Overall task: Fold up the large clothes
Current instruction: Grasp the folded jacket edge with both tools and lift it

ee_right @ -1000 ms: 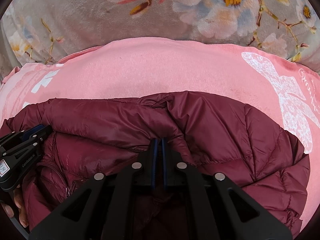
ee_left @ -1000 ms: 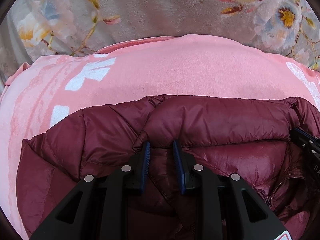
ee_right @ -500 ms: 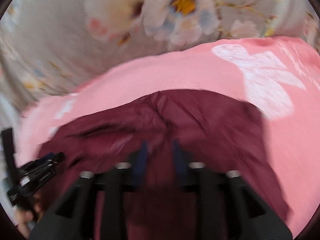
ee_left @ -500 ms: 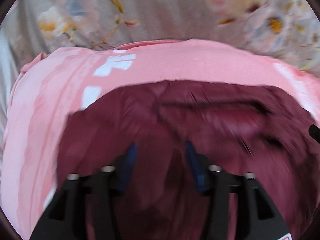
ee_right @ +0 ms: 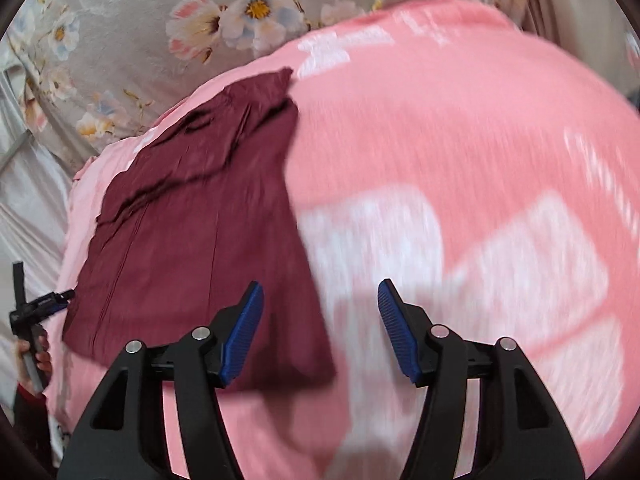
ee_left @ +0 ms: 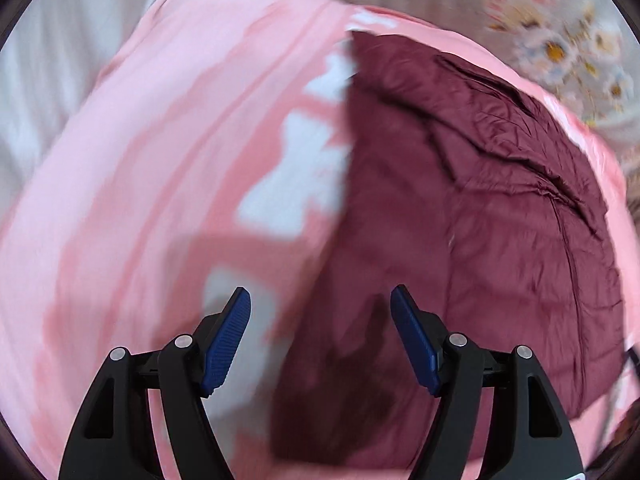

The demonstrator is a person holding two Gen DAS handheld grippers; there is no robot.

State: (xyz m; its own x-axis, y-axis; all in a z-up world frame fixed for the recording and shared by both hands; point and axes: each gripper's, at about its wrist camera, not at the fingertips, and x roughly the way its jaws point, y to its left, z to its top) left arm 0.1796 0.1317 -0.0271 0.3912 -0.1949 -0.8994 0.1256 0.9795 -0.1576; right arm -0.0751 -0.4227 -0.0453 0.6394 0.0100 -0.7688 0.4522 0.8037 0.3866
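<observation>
jaws of the left gripper (ee_left: 320, 300) are opening, wide apart above the cloth, nothing pinched. jaws of the right gripper (ee_right: 320, 294) are opening too, likewise empty. maroon puffer jacket (ee_left: 460, 220) lies folded on the pink blanket (ee_left: 160, 160), toward one o'clock from the left gripper, toward ten o'clock from the right. floral sheet (ee_right: 140, 20) lies beyond at twelve.

Left tool (ee_left: 320, 312) jaws opening, nothing between its blue pads (ee_left: 226, 344), right tool (ee_right: 320, 306) jaws opening, empty, both angled downward, left tool at 9 o'clock in right view.
</observation>
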